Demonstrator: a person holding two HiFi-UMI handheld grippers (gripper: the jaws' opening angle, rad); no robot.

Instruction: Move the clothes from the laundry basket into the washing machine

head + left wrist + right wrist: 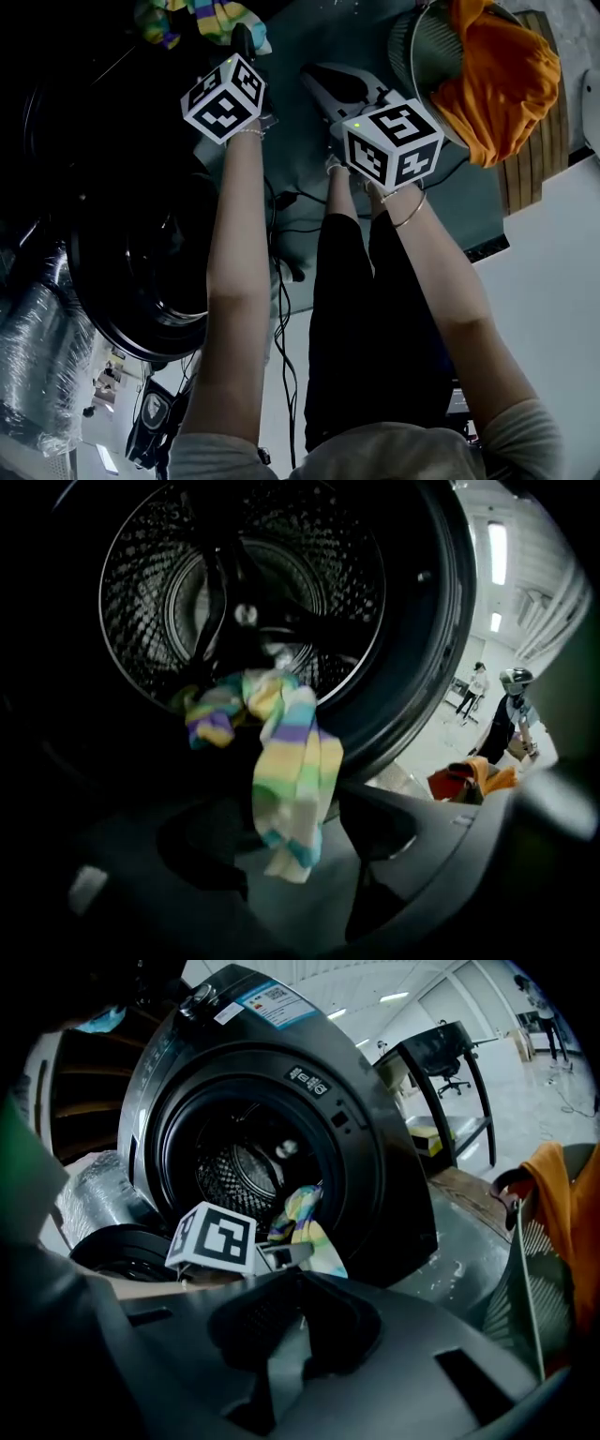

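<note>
A pastel striped cloth (286, 761) hangs over the lower rim of the washing machine's (281, 1101) drum opening, its tail dangling outside. My left gripper (281, 864) is open at the drum mouth; the cloth's tail hangs between its spread jaws and no pad presses on it. In the head view the left gripper (242, 42) points at the striped cloth (202, 19). My right gripper (295, 1312) is shut and empty, held between machine and basket. The laundry basket (422, 52) holds an orange garment (502, 84). The right gripper view shows the striped cloth (305, 1218) beside the left gripper's cube.
The washer's round door (141, 272) stands swung open at the left. Black cables (281, 281) trail over the floor. A plastic-wrapped bundle (37, 356) lies by the door. A wooden pallet (539, 159) sits under the basket. A desk (441, 1054) stands behind the machine.
</note>
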